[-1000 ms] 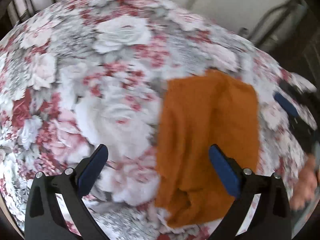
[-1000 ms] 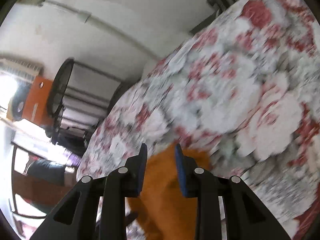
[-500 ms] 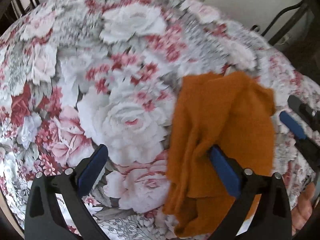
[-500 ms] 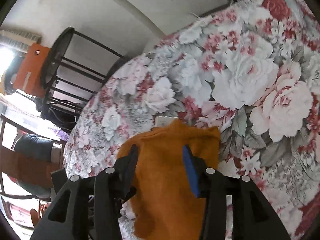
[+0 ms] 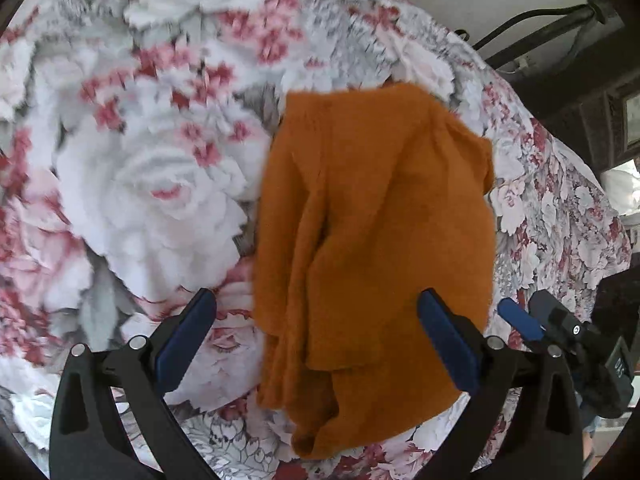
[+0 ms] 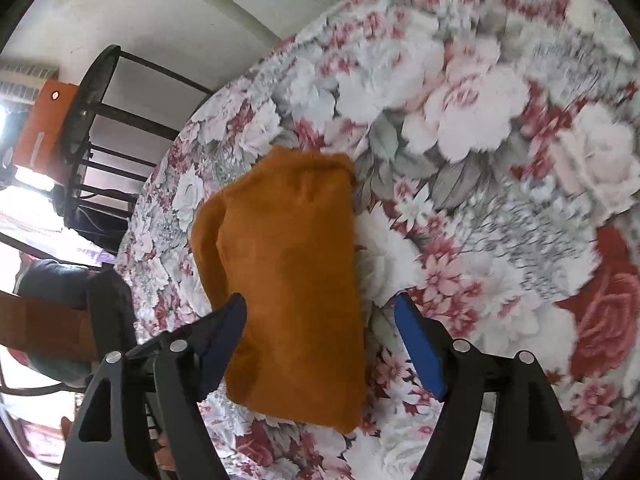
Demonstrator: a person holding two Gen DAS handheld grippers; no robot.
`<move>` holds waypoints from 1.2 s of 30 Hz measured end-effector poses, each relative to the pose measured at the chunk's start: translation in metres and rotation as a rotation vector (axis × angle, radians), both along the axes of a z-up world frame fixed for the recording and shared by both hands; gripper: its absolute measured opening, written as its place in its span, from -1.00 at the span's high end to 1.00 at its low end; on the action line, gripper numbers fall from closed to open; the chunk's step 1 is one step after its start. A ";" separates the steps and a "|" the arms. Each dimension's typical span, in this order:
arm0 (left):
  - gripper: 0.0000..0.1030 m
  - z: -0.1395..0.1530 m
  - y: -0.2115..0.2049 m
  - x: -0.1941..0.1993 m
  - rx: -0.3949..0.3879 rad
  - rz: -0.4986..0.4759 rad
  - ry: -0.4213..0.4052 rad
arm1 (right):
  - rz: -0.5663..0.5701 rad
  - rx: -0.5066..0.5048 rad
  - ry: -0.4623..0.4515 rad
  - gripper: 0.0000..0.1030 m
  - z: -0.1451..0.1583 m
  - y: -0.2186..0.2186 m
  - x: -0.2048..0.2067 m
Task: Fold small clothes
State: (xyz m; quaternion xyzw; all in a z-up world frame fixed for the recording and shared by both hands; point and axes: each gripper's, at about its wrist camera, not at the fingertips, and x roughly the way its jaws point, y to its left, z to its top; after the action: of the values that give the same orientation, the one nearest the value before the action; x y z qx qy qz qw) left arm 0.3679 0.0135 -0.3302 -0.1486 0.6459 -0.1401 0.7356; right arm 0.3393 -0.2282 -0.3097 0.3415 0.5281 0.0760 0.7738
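A small orange knit garment (image 5: 372,240) lies folded and bunched on the round table with the floral cloth (image 5: 132,184). My left gripper (image 5: 316,336) is open above its near part, holding nothing. The garment also shows in the right wrist view (image 6: 288,280), lying flat as a folded rectangle. My right gripper (image 6: 320,344) is open over its near end, jaws wide on either side, holding nothing. The right gripper shows in the left wrist view (image 5: 536,324) just right of the garment.
The floral cloth (image 6: 480,128) covers the whole table. A black metal rack (image 6: 92,120) and an orange box (image 6: 40,128) stand beyond the table's far edge. A person in dark clothes (image 6: 52,284) sits at the left.
My right gripper was nearly shut on the garment's edge, then opened wide and let it go. The garment now lies flat on the table. Both grippers drew closer over it.
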 end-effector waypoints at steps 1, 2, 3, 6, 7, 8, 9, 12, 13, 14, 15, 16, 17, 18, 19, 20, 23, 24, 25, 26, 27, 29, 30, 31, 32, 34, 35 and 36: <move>-0.91 -0.002 0.001 0.000 -0.004 0.000 0.002 | 0.001 0.017 0.003 -0.50 -0.003 -0.001 0.001; -0.91 -0.004 0.001 0.001 -0.008 0.000 -0.001 | 0.004 0.042 0.009 -0.50 -0.009 0.000 0.003; -0.91 -0.006 -0.001 0.002 -0.013 0.002 -0.003 | 0.007 0.059 0.015 -0.50 -0.013 0.001 0.005; -0.91 -0.006 -0.002 0.004 -0.035 0.005 -0.015 | 0.002 0.099 0.012 -0.50 -0.026 0.001 0.010; -0.91 -0.006 -0.004 0.004 -0.036 0.001 -0.021 | -0.004 0.126 0.009 -0.50 -0.031 0.001 0.013; -0.91 -0.006 -0.005 0.004 -0.036 -0.005 -0.026 | -0.010 0.144 0.005 -0.50 -0.034 0.001 0.015; -0.91 -0.006 -0.007 0.004 -0.037 -0.011 -0.032 | -0.015 0.163 -0.002 -0.50 -0.037 0.002 0.017; -0.91 -0.006 -0.013 0.003 -0.057 -0.033 -0.041 | 0.002 0.196 -0.012 -0.51 -0.044 0.012 0.021; -0.91 -0.007 -0.015 0.003 -0.054 -0.036 -0.042 | 0.014 0.193 -0.009 -0.53 -0.046 0.017 0.023; -0.92 -0.009 -0.017 0.003 -0.043 -0.038 -0.043 | 0.029 0.172 -0.006 -0.53 -0.049 0.023 0.023; -0.92 -0.012 -0.018 0.004 -0.038 -0.039 -0.042 | 0.041 0.162 -0.003 -0.52 -0.051 0.027 0.024; -0.92 -0.013 -0.017 0.004 -0.038 -0.038 -0.040 | 0.049 0.152 -0.001 -0.50 -0.054 0.029 0.025; -0.92 -0.016 -0.017 0.005 -0.040 -0.036 -0.038 | 0.050 0.150 -0.002 -0.50 -0.057 0.029 0.025; -0.92 -0.017 -0.017 0.005 -0.043 -0.032 -0.037 | 0.043 0.164 -0.002 -0.50 -0.059 0.027 0.025; -0.92 -0.019 -0.017 0.006 -0.045 -0.024 -0.038 | 0.028 0.190 0.002 -0.50 -0.063 0.024 0.025; -0.92 -0.020 -0.016 0.005 -0.043 -0.020 -0.042 | 0.018 0.211 0.004 -0.51 -0.065 0.021 0.025; -0.92 -0.020 -0.020 0.001 -0.017 -0.020 -0.071 | 0.012 0.261 -0.005 -0.64 -0.070 0.018 0.026; -0.92 -0.019 -0.022 0.000 -0.012 -0.025 -0.078 | 0.020 0.263 -0.011 -0.68 -0.070 0.020 0.027; -0.92 -0.018 -0.021 0.000 -0.020 -0.027 -0.079 | 0.032 0.258 -0.019 -0.78 -0.070 0.021 0.027; -0.92 -0.017 -0.022 0.000 -0.034 -0.029 -0.079 | 0.052 0.249 -0.033 -0.91 -0.068 0.024 0.027; -0.92 -0.016 -0.024 0.000 -0.062 -0.039 -0.077 | 0.074 0.234 -0.048 -0.93 -0.066 0.030 0.028; -0.92 -0.016 -0.028 -0.001 -0.098 -0.066 -0.074 | 0.086 0.188 -0.052 -0.93 -0.064 0.035 0.028; -0.92 -0.015 -0.030 -0.002 -0.095 -0.075 -0.076 | 0.083 0.187 -0.055 -0.93 -0.064 0.034 0.028; -0.92 -0.015 -0.031 -0.002 -0.093 -0.080 -0.077 | 0.082 0.192 -0.050 -0.93 -0.063 0.033 0.028; -0.92 -0.017 -0.031 -0.001 -0.092 -0.079 -0.071 | 0.080 0.198 -0.045 -0.93 -0.063 0.032 0.029; -0.92 -0.020 -0.032 0.001 -0.082 -0.077 -0.060 | 0.075 0.210 -0.038 -0.93 -0.062 0.030 0.029; -0.92 -0.021 -0.033 0.002 -0.077 -0.073 -0.057 | 0.074 0.210 -0.037 -0.93 -0.062 0.029 0.029; -0.92 -0.021 -0.033 0.002 -0.069 -0.074 -0.056 | 0.074 0.209 -0.038 -0.93 -0.063 0.029 0.029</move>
State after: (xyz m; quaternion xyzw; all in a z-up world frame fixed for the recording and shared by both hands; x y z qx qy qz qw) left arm 0.3694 -0.0195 -0.3516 -0.1460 0.6247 -0.1934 0.7423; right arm 0.3687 -0.1996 -0.3723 0.3991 0.5148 0.1654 0.7405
